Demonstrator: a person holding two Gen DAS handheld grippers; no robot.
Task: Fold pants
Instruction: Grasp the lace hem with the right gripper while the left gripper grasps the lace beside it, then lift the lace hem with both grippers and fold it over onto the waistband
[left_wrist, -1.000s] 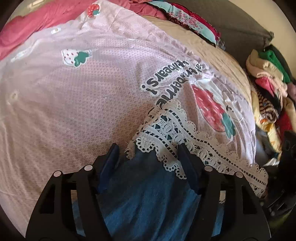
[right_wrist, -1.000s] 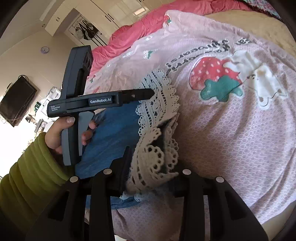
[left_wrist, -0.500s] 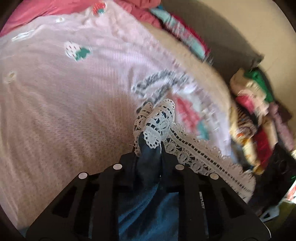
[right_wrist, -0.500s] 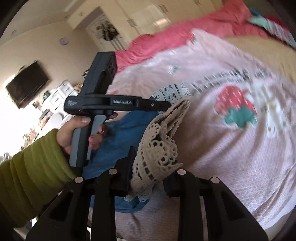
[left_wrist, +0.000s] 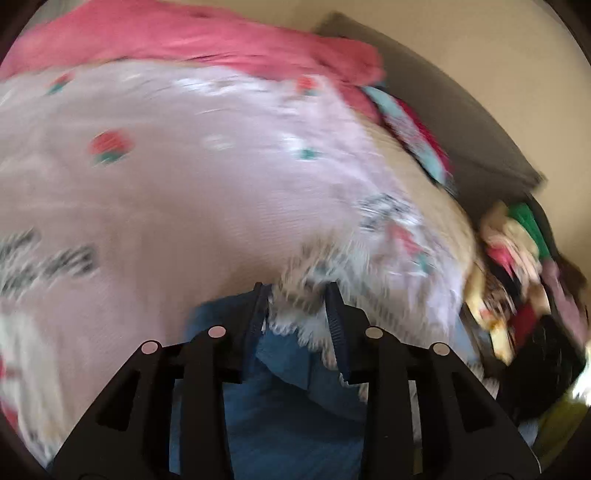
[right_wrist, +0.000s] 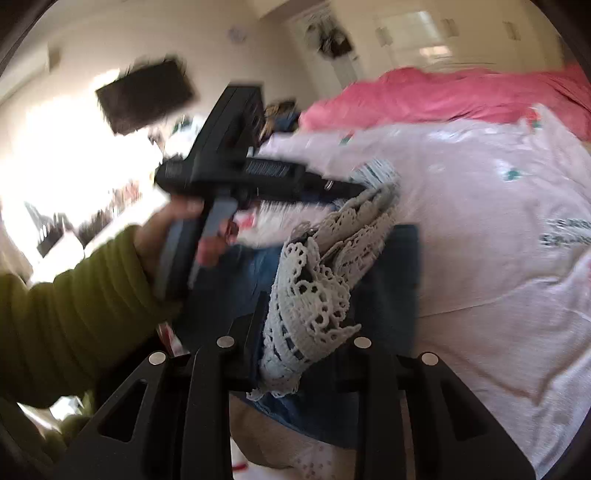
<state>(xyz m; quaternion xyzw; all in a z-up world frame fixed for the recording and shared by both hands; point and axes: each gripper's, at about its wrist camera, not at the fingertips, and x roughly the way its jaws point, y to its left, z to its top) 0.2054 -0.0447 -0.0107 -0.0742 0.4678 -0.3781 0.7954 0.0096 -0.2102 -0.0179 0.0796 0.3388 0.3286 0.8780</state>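
The blue denim pants (left_wrist: 295, 406) with a white lace hem (left_wrist: 306, 284) lie on the pink bed. My left gripper (left_wrist: 295, 295) has the bunched lace between its fingers; its jaws are opening a little, with the lace still filling the gap. In the right wrist view, my right gripper (right_wrist: 306, 328) is shut on another part of the lace hem (right_wrist: 317, 291) and holds it above the denim (right_wrist: 399, 280). There the left gripper (right_wrist: 354, 190) meets the raised lace at its tip, held by a hand with a green sleeve (right_wrist: 74, 314).
A pink strawberry bedspread (left_wrist: 184, 203) covers the bed, with a red blanket (left_wrist: 221, 37) at its far end. A pile of mixed clothes (left_wrist: 517, 277) sits at the right by a grey headboard (left_wrist: 443, 110). A dark screen (right_wrist: 144, 96) hangs on the wall.
The left gripper went from open around the hem to gripping the lace. Both grippers then rose and swept across the bed with the hem, and both views rolled.
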